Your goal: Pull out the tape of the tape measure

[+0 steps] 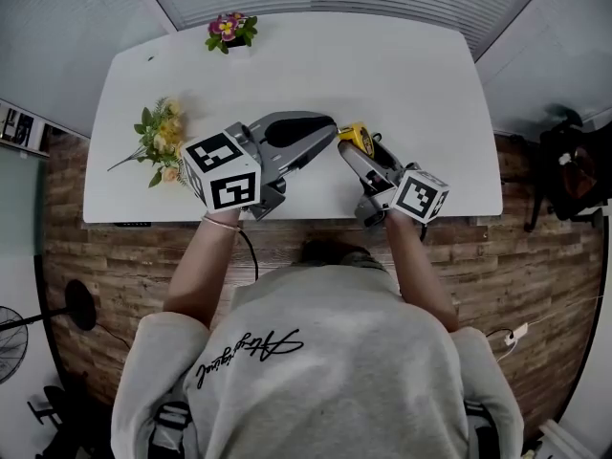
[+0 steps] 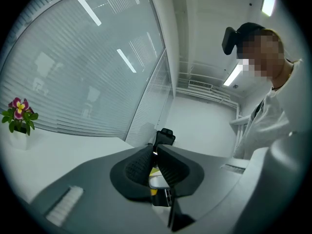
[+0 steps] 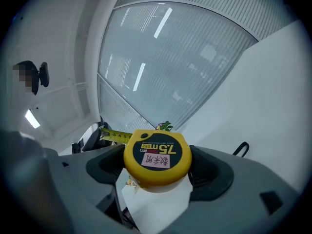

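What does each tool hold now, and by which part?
Right tool: the tape measure, by its case's sides. Left tool: the tape, by its end.

Tape measure case (image 3: 157, 157): yellow plastic, smooth, slight gloss. Its face is black with a pale, matt, paper-like label.
Tape (image 3: 115, 136), leaving the case toward 10 o'clock: thin yellow strip with print, looks like painted metal.
Right claw (image 1: 361, 153) and left claw (image 1: 331, 130): grey moulded plastic, smooth, matt.
Pads (image 2: 138, 167) of the left claw: black, finely ribbed, rubbery look.
Marker cube (image 1: 222, 172): matt black-and-white print.
Bench (image 1: 411, 75): white, smooth, low sheen.
Floor (image 1: 91, 256), at 6 o'clock of the bench: wood-look planks.
Sweatshirt (image 1: 335, 361): grey knit cloth, matt.
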`<state>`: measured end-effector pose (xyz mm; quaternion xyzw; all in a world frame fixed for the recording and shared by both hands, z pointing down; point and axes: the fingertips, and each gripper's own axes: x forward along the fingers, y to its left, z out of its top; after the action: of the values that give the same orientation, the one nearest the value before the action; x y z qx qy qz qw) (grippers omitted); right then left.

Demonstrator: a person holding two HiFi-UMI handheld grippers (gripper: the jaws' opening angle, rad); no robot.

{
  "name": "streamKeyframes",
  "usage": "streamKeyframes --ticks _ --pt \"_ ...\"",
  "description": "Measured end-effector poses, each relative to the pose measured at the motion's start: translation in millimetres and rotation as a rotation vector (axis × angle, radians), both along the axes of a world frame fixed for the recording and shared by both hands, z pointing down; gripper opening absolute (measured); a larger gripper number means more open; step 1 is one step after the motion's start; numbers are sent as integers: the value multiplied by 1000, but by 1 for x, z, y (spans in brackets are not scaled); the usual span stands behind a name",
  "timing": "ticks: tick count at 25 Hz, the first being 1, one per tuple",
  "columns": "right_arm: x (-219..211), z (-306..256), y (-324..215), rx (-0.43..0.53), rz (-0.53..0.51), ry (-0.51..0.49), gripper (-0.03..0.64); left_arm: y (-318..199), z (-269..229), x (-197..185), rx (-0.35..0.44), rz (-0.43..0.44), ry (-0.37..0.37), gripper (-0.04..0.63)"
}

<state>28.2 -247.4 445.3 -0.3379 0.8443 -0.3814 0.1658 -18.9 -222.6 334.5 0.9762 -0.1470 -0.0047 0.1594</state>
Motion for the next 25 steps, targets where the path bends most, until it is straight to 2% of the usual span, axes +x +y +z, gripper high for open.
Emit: streamKeyframes --ticks 3,8,12,22,24,25 --pt "-1 0 -2 -7 3 -17 410 -3 -4 1 -6 -9 -1 23" --pt "2 2 -6 -34 16 -11 410 -4 -13 -6 -46 -18 66 17" --pt "6 7 -8 -44 19 0 410 -5 -14 -4 -33 -24 43 18" --pt "14 12 -12 -56 38 13 410 -6 -26 -12 -35 -64 80 14" --pt "15 13 -12 -53 35 34 410 -5 -30 -16 -52 -68 124 3" --pt "16 14 -12 -50 30 48 410 -4 -38 -19 -75 -57 190 0"
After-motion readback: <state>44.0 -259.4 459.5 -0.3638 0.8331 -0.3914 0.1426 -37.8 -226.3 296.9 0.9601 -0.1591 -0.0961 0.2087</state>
